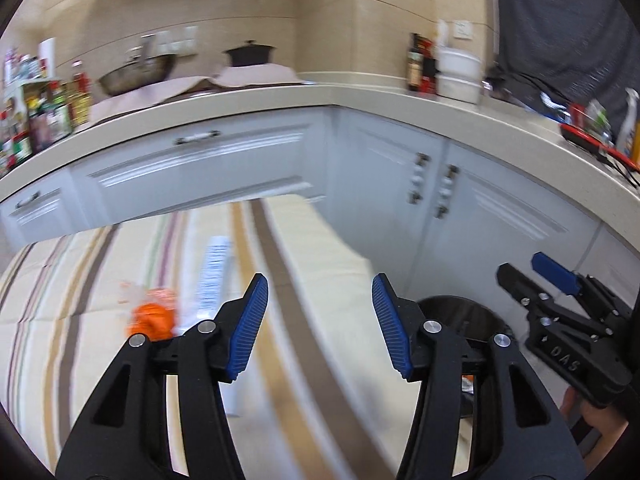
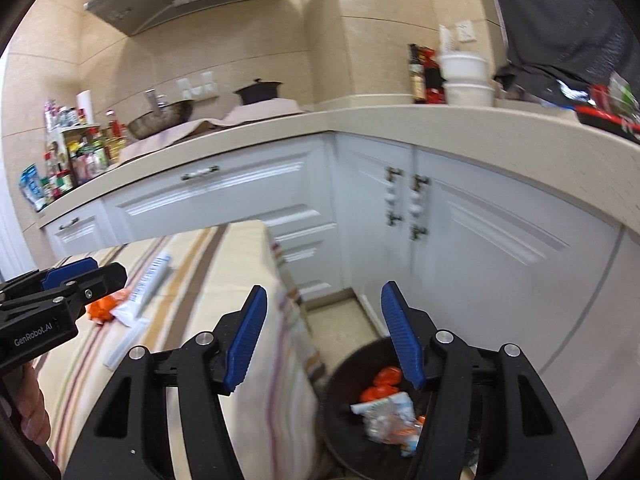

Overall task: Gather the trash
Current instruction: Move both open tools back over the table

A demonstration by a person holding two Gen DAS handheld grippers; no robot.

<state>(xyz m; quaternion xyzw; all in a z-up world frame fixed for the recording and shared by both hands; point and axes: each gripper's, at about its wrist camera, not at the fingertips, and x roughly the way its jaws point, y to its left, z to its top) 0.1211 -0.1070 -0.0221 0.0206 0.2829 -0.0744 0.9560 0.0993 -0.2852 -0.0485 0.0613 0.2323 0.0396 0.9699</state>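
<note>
Open air above the bin point(image 2: 352, 364); table edge point(image 2: 288, 320) and cabinet doors point(image 2: 460, 264) flank it.

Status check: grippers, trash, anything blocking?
Left gripper open, empty, over table. Right gripper open, empty, above bin. Orange wrapper and white packet on tablecloth. Nothing blocking.

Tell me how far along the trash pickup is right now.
Partly done. The dark bin beside the table already holds orange and white wrappers. Nothing is in hand: the left gripper and right gripper both have their jaws open and bare. Left on the striped tablecloth: an orange wrapper and a long white wrapper.
</note>
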